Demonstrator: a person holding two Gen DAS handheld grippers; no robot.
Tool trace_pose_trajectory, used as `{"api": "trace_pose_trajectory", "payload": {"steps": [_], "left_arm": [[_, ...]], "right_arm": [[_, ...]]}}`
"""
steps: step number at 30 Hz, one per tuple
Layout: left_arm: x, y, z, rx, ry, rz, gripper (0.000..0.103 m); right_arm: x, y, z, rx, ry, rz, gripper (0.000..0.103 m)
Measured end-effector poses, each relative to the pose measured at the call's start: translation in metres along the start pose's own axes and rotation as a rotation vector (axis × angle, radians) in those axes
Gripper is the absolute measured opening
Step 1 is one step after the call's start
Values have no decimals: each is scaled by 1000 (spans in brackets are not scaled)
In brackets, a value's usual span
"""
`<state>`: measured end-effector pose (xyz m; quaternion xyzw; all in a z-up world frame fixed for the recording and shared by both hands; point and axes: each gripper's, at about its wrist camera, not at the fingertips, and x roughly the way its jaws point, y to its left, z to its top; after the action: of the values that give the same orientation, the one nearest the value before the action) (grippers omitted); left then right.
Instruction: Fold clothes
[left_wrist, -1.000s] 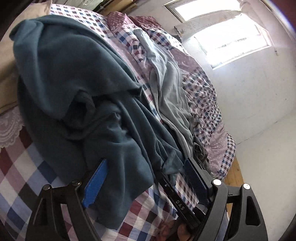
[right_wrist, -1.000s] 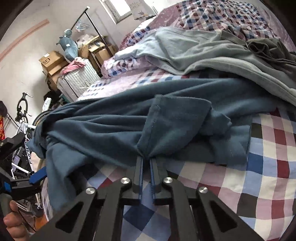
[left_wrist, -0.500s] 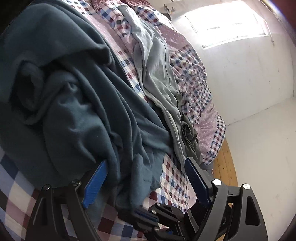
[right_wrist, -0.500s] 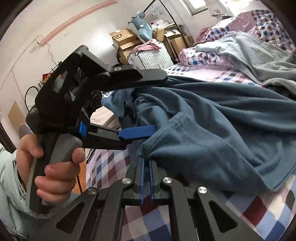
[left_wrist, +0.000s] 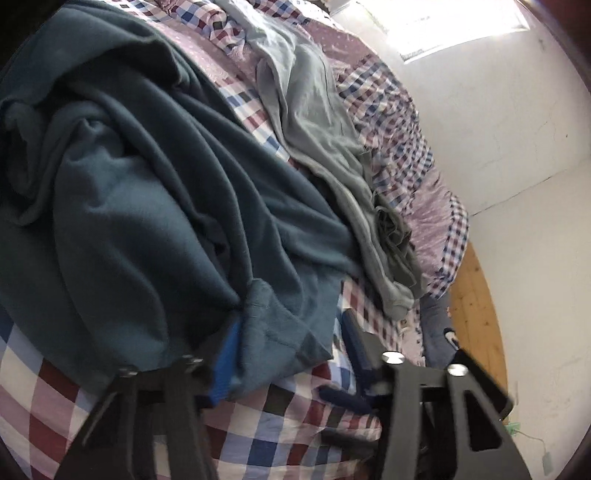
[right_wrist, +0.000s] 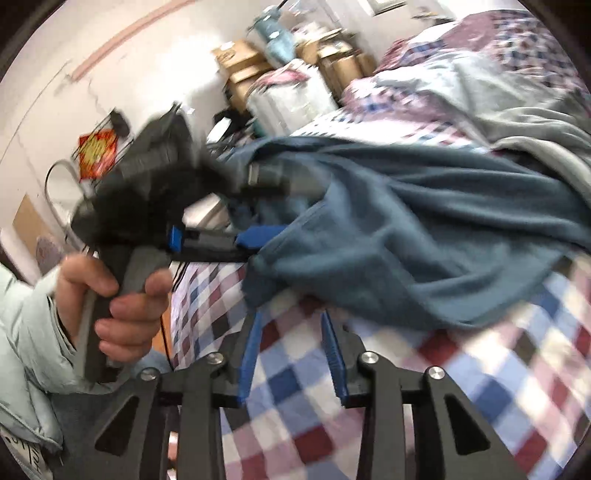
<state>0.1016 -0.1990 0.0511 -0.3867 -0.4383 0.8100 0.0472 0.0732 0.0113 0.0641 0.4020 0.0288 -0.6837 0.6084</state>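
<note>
Right gripper (right_wrist: 291, 354) was seen parted, empty, just short of teal garment's hem (right_wrist: 388, 266). Left gripper (left_wrist: 291, 354) was spread wide, hem corner between fingers, not clamped; left was judged nearer. Garment lay crumpled on checked bed (left_wrist: 258, 435), grey garment (left_wrist: 325, 140) beyond.

The right gripper (right_wrist: 293, 356) stands with jaws parted, holding nothing; the left gripper (left_wrist: 291, 354) likewise gapes; both low.

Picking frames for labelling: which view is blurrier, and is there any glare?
Right wrist view: heavy motion blur smears the checked bedspread, the boxes and the left tongs. Left wrist view: sharper on the teal garment, its own tongs smeared; the window is blown out white.
</note>
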Motion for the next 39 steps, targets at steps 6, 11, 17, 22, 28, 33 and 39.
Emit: {"api": "trace_pose_trajectory", "payload": {"steps": [6, 11, 17, 22, 28, 33, 39], "left_arm": [[13, -9, -14, 49, 31, -8, 5], [8, -32, -33, 149, 35, -46, 4], [-15, -44, -63, 202, 60, -126, 3], [-26, -41, -105, 238, 148, -121, 3], [-41, -20, -131, 191, 213, -93, 3], [-64, -8, -145, 177, 224, -67, 3], [-89, 1, -154, 188, 227, -11, 3]], "right_arm": [[-46, -36, -3, 145, -140, -145, 46], [-63, -77, -3, 366, -209, -260, 47], [-72, -102, -9, 506, -217, -300, 48], [-50, -110, -7, 547, -167, -304, 49], [-27, -113, -4, 574, -179, -292, 55], [-23, -117, -2, 581, -210, -281, 56], [-27, -131, -4, 636, -281, -271, 56]]}}
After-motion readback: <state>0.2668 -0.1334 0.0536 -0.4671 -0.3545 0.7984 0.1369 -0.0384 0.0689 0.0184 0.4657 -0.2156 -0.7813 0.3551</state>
